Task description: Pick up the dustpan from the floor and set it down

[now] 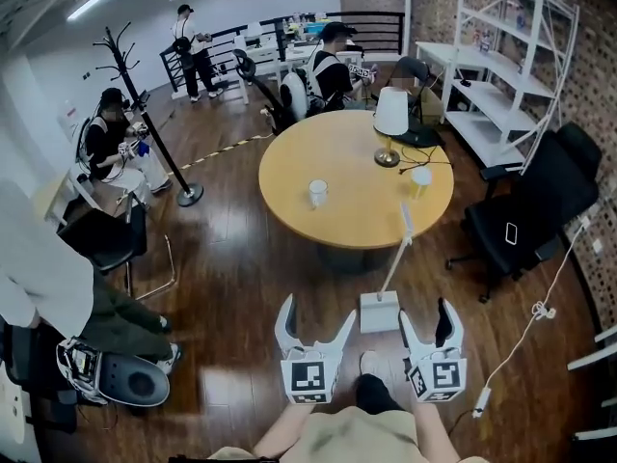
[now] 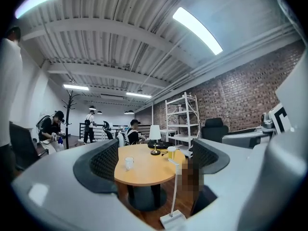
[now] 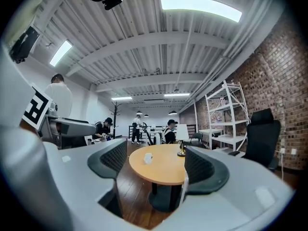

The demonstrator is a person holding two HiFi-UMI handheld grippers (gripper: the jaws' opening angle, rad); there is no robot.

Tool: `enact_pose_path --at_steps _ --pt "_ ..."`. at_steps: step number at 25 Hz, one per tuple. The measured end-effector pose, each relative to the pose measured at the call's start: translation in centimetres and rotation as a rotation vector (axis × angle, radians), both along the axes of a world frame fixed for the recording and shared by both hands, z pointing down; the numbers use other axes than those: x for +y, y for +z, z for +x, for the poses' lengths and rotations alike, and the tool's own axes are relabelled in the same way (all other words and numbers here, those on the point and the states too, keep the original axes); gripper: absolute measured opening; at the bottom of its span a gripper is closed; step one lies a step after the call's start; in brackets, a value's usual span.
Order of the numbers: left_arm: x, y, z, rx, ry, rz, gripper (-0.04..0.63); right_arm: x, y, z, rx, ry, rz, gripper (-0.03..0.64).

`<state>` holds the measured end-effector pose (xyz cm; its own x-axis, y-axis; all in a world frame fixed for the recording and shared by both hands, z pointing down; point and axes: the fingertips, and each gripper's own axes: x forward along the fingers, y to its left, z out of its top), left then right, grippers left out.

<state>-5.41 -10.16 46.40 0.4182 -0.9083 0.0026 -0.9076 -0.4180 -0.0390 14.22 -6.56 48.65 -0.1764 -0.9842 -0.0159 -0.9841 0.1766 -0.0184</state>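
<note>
Left tongs [image 1: 316,313] and right tongs [image 1: 427,314] both gape empty. The white long-handled plastic dustpan [image 1: 380,313] stands on the floor just ahead, between them, seemingly propped against the round wooden surface [image 1: 337,177]. A careless nudge could topple it.

The person is wearing a beige garment [image 1: 357,444], seen at the bottom edge of the head view. The left tool [image 1: 317,310] and right tool [image 1: 425,312] are each showing pale grey curved shells lined with dark ribbed pads [image 2: 103,162]. Each is carrying a cube [image 1: 310,377] printed with black-and-white square markers.
</note>
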Motion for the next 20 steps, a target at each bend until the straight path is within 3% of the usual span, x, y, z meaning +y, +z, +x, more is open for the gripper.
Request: enact_pose_path --at_steps 2,5,7,12,17,20 --pt "-2.7 -0.5 1.7 0.000 -0.007 0.007 0.477 -3.0 -1.0 1.0 -0.030 -0.059 0.035 0.367" --pt "-6.8 -0.9 4.2 0.001 -0.007 0.010 0.477 -7.2 -2.1 2.2 -0.068 -0.118 0.073 0.437" --pt "-9.3 -1.1 5.7 0.003 0.001 0.010 0.476 -9.8 -2.3 3.1 -0.082 -0.134 0.084 0.448" --pt "-14.8 -2.1 9.3 0.015 0.006 0.030 0.473 -15.3 -1.2 5.9 -0.081 -0.183 0.030 0.448" --pt "-19.5 -2.2 12.2 0.021 -0.004 0.024 0.471 -19.2 -0.5 10.1 -0.055 -0.154 0.026 0.445" --pt "-21.4 -1.5 12.9 0.012 -0.022 0.012 0.471 -21.1 -0.2 11.6 -0.056 -0.145 0.023 0.410"
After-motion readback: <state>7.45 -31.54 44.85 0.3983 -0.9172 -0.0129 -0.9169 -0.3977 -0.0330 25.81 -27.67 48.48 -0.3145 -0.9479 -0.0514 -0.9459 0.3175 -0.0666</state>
